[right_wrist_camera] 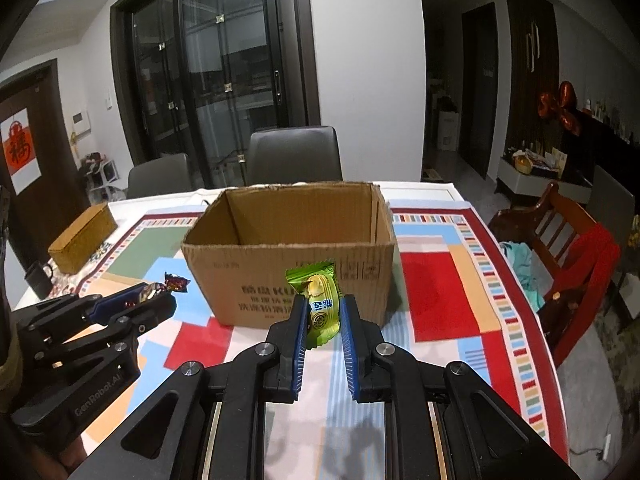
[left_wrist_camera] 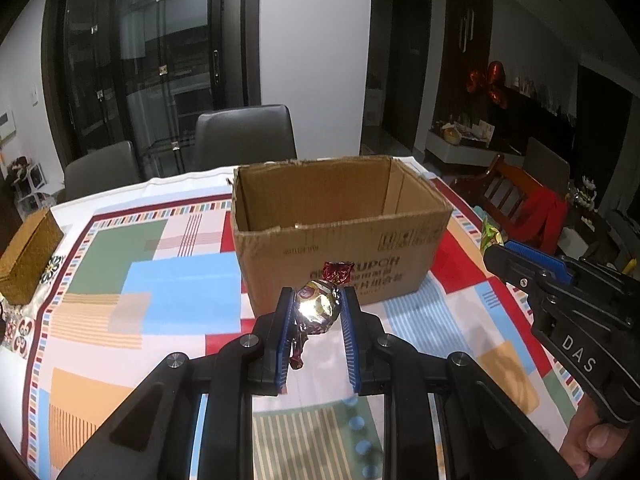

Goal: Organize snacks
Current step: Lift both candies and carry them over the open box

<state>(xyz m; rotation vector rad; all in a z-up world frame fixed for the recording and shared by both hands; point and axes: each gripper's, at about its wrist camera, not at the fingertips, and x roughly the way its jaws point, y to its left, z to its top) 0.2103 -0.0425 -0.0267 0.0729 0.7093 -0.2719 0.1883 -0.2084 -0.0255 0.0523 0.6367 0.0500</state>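
Observation:
My left gripper [left_wrist_camera: 318, 298] is shut on a foil-wrapped candy [left_wrist_camera: 318, 308] with a red twisted end, held above the tablecloth just in front of an open cardboard box [left_wrist_camera: 340, 248]. In the right wrist view the box [right_wrist_camera: 288, 276] stands straight ahead, and my right gripper [right_wrist_camera: 323, 304] is shut on a green snack packet [right_wrist_camera: 318, 304], also lifted in front of the box's near wall. The left gripper [right_wrist_camera: 160, 300] with its candy shows at that view's left. In the left wrist view the right gripper [left_wrist_camera: 500, 256] enters from the right, green packet [left_wrist_camera: 490, 234] at its tip.
The box sits on a table under a patterned cloth [right_wrist_camera: 436, 292]. A woven basket [right_wrist_camera: 82, 242] and a dark mug [right_wrist_camera: 38, 280] stand at the left edge. Grey chairs [right_wrist_camera: 294, 156] line the far side; a wooden chair [right_wrist_camera: 568, 240] with red cloth is at the right.

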